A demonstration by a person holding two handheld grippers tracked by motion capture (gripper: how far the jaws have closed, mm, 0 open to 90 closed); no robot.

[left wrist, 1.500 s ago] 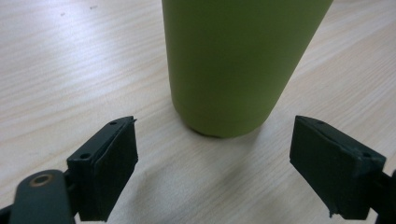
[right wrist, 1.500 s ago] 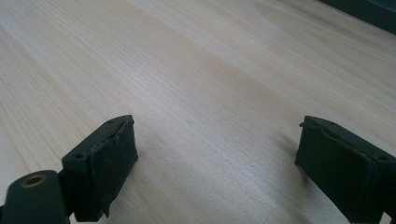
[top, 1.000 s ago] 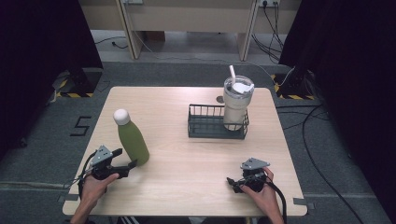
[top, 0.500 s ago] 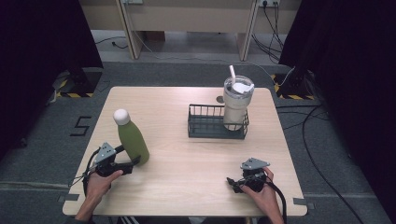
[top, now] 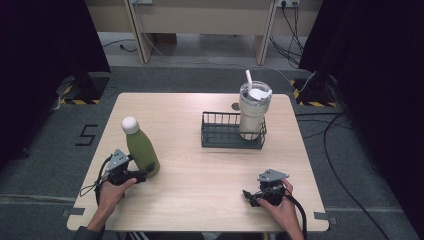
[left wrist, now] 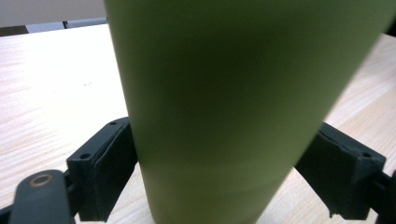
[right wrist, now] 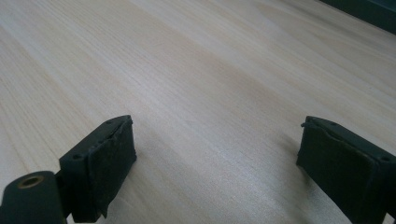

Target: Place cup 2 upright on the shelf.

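Bottle: green, upright near table's left edge.
Left gripper: jaws bracketing bottle's base, closing for lift; contact uncertain.
Right gripper: released, idle, front edge.

In my left gripper view the green bottle runs off the top and bottom edges, so its cap and base are cut away. It hides the table behind it, and I cannot tell whether my pads press its sides.
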